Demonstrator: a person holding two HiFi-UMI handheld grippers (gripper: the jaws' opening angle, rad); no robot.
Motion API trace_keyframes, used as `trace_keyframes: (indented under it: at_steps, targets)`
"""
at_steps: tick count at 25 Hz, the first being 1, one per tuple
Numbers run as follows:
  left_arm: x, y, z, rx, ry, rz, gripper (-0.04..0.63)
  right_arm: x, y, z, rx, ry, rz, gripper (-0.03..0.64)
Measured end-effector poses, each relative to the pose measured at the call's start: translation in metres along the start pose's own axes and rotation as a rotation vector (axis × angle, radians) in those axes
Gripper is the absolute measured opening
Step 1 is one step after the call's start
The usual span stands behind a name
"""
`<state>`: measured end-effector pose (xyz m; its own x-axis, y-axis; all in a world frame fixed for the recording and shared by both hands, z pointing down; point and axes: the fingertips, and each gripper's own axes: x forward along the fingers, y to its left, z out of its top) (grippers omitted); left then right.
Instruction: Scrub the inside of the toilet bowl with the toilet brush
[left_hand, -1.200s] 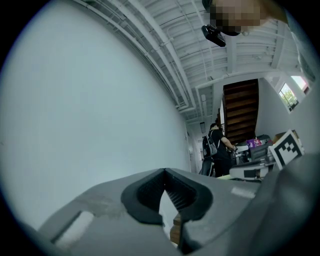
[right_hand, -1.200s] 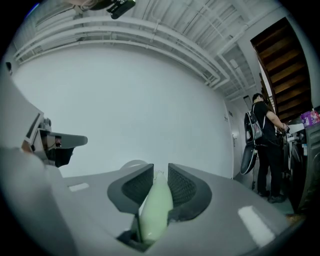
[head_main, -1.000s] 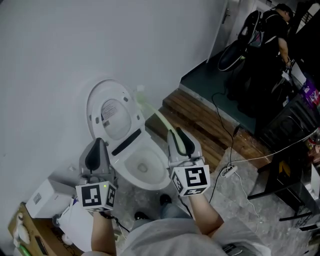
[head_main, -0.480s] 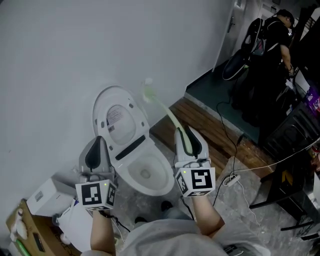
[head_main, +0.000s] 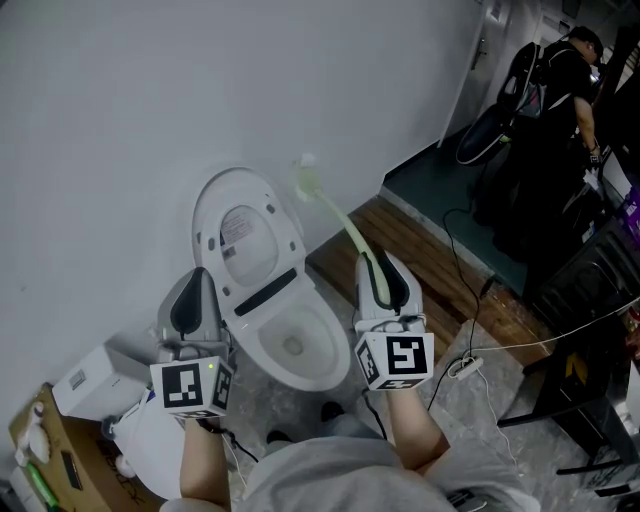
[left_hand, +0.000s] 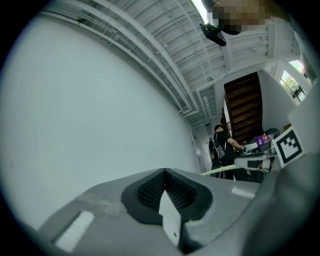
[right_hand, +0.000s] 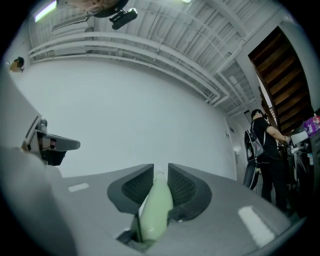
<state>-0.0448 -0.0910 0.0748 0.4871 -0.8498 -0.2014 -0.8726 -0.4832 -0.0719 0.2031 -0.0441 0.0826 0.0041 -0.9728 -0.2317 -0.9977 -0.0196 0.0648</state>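
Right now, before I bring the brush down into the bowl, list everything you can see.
toilet: one, white, against the wall, lid raised
toilet brush: one, pale green, head up by the wall, right of the lid
wooden step: one, brown, right of the toilet
white box: one, floor at lower left
cardboard box: one, brown, bottom left corner
power strip: one, white, floor at right
person: one, dark clothes, top right background
left tool: one, grey, shut, empty, left of the bowl
right tool: one, grey, shut on the toilet brush handle
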Motion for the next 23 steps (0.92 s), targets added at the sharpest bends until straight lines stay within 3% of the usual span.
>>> trace_keyframes:
  at_steps: [23]
  targets:
    - [0.012, -0.009, -0.006, -0.006, 0.007, -0.001, 0.005, 0.01, -0.005, -0.005, 0.031, -0.003, 0.026, 0.082]
